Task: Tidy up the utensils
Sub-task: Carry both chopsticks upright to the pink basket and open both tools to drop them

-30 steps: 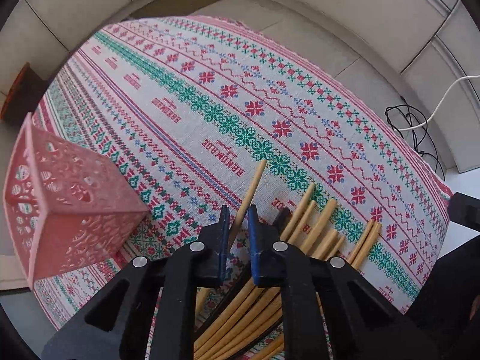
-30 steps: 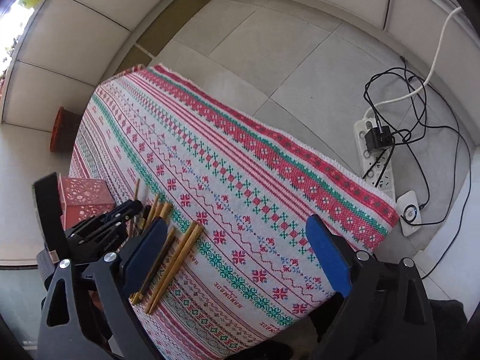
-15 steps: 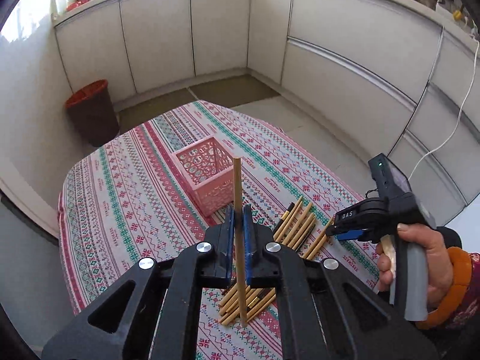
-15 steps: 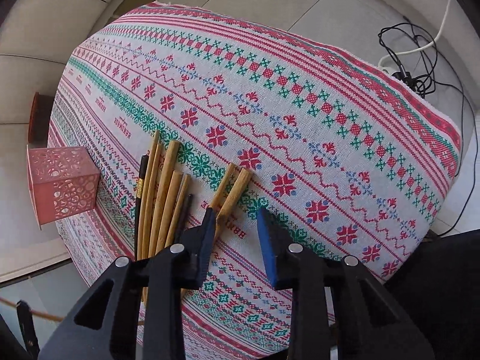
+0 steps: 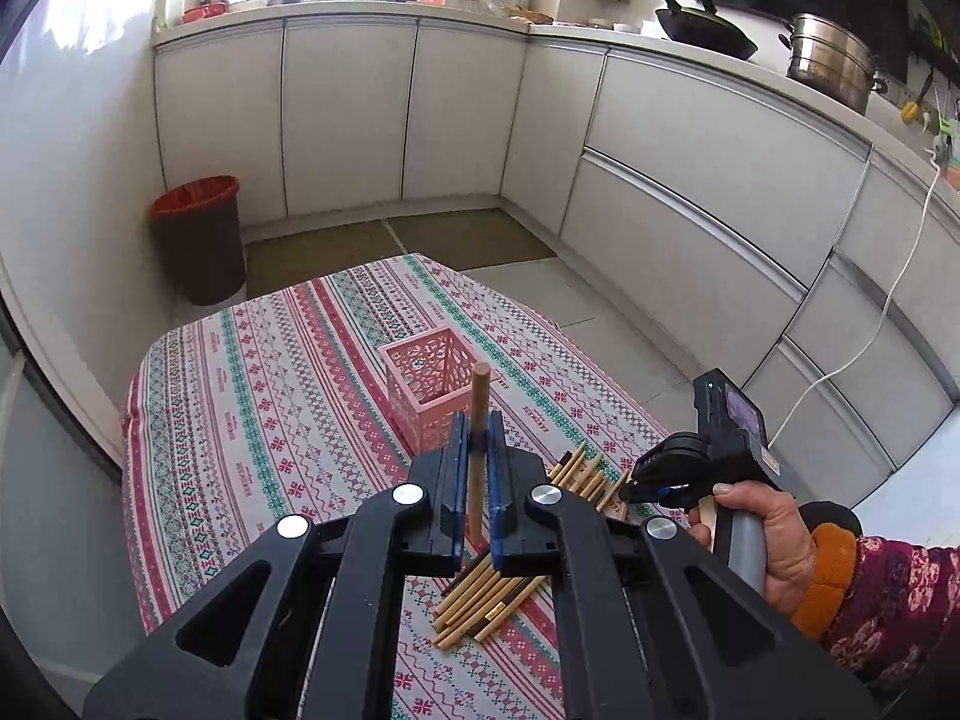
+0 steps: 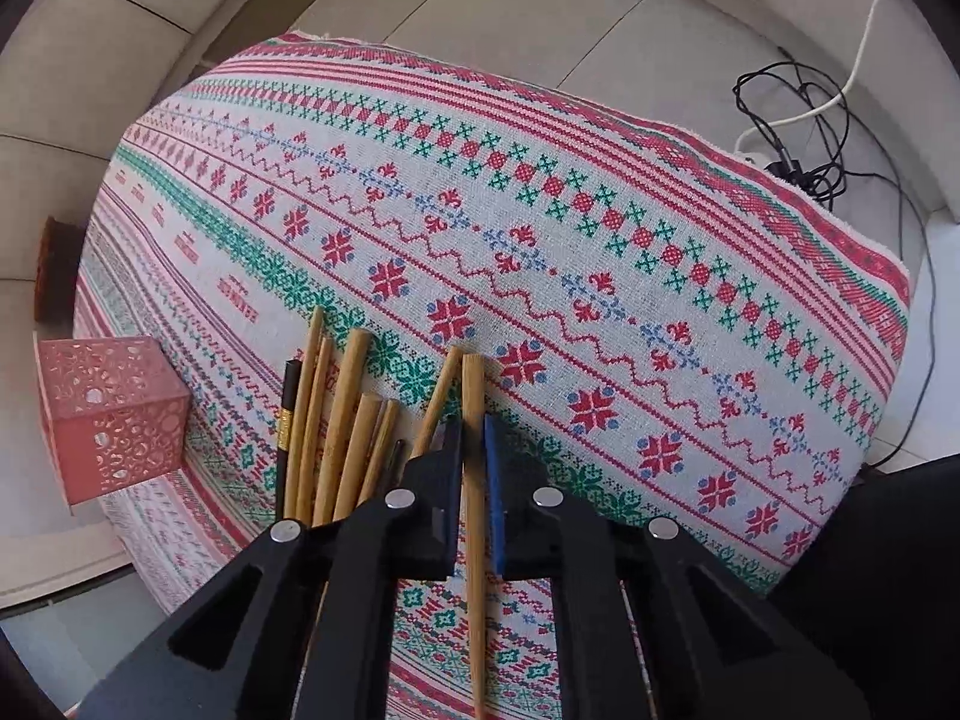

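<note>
Tabletop [image 5: 252, 420] under patterned cloth, woven words too small to read. Pink basket [image 5: 429, 381] mid-cloth. Chopstick pile [image 6: 336, 420] just beside basket. Left hand-held gripper [image 5: 478, 456] clamps one chopstick [image 5: 480, 396] upright. Right hand-held gripper [image 6: 474, 450] straddles outermost chopstick [image 6: 474, 420], nearly closed; contact unclear. Light, stiff, slick sticks; grip mid-shaft.

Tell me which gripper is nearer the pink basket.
Left, by my judgement. The left gripper, holding a chopstick upright, sits just short of the pink basket. The right gripper is down at the chopstick pile, with the basket off to its left.
</note>
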`<action>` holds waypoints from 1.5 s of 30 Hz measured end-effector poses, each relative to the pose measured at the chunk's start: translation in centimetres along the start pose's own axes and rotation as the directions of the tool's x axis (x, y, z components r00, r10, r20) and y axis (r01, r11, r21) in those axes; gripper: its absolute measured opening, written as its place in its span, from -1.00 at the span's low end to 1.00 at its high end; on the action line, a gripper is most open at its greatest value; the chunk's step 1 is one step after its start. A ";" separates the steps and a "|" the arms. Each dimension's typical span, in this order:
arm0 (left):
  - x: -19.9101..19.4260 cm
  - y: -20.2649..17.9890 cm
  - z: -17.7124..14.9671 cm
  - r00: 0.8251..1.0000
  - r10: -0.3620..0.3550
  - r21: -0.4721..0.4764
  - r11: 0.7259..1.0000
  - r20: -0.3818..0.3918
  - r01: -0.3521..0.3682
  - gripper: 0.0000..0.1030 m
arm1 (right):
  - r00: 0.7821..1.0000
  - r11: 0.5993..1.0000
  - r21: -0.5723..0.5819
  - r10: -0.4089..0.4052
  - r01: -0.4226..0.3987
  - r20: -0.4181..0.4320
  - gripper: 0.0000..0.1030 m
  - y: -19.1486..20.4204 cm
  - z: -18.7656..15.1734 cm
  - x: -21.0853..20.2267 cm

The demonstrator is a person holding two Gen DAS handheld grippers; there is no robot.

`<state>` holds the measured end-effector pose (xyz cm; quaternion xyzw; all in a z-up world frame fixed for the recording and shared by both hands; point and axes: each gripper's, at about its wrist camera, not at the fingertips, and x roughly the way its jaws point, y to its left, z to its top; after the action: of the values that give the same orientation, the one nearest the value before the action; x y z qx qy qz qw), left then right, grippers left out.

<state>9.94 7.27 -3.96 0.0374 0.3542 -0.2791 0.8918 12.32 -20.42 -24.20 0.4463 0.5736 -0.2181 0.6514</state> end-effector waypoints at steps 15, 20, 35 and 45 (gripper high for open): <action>-3.4 -0.9 2.1 0.996 0.030 -0.072 0.997 0.081 -0.024 -0.90 | 0.876 0.833 -0.494 0.411 -0.248 0.252 -0.85 3.8 -6.3 -21.6; -3.9 -1.3 6.5 0.988 0.063 -0.074 0.996 0.139 -0.054 -0.90 | 0.771 0.769 -0.566 0.544 -0.299 0.331 -0.85 6.4 -4.9 -28.5; 4.0 1.0 11.7 0.965 0.202 -0.118 0.976 0.166 -0.184 -0.87 | 0.723 0.683 -0.668 0.617 -0.296 0.311 -0.85 16.4 1.1 -25.2; 1.0 2.9 10.7 0.955 0.194 -0.195 0.969 0.224 -0.152 -0.44 | 0.738 0.658 -0.726 0.589 -0.203 0.328 -0.85 19.3 -0.1 -22.3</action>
<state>18.58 6.45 2.96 -0.0444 0.2616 -0.1700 0.9491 22.08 -15.63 3.22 0.2319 0.2875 0.0328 0.9287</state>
